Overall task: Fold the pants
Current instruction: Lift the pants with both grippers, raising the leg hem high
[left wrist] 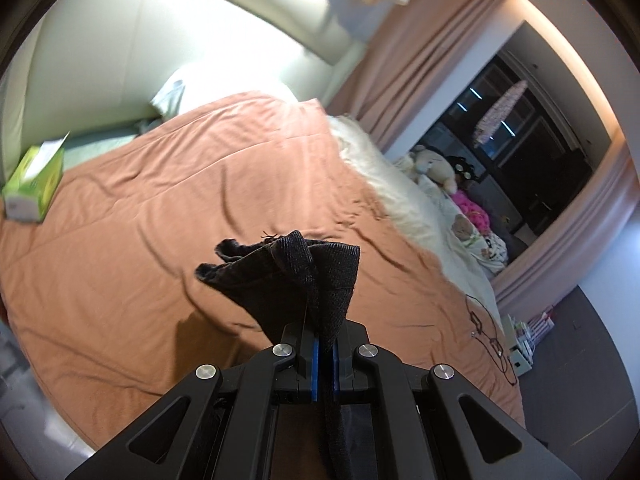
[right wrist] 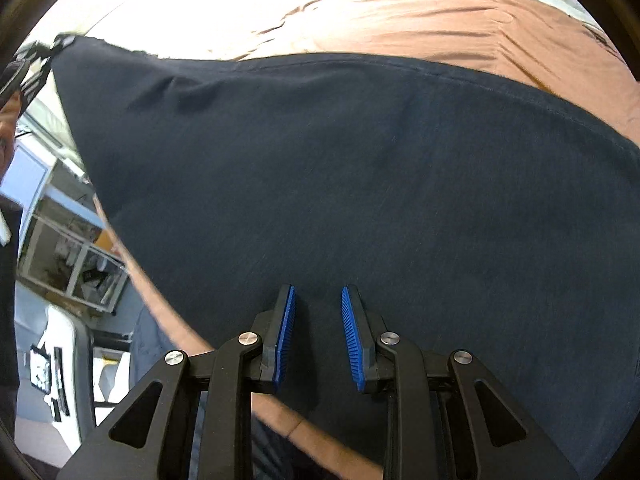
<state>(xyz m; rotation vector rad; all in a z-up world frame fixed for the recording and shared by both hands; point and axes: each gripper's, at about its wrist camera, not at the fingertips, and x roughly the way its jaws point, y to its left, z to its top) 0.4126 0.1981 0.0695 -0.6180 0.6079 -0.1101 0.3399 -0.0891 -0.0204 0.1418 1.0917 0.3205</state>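
Observation:
The dark pants (right wrist: 360, 168) spread wide over the orange bed cover (right wrist: 440, 12) in the right wrist view. My right gripper (right wrist: 318, 300) is open just above the cloth and holds nothing. In the left wrist view my left gripper (left wrist: 324, 344) is shut on a bunched end of the pants (left wrist: 296, 276), held up above the orange cover (left wrist: 160, 220). That same gripper shows at the pants' far left corner in the right wrist view (right wrist: 36, 60).
A green tissue box (left wrist: 34, 184) lies on the bed at the left. Stuffed toys (left wrist: 436, 168) and white bedding line the bed's right side by the pink curtain (left wrist: 420, 52). A cable (left wrist: 484, 336) lies near the bed's right edge. Shelves (right wrist: 72, 260) stand off the bed's left.

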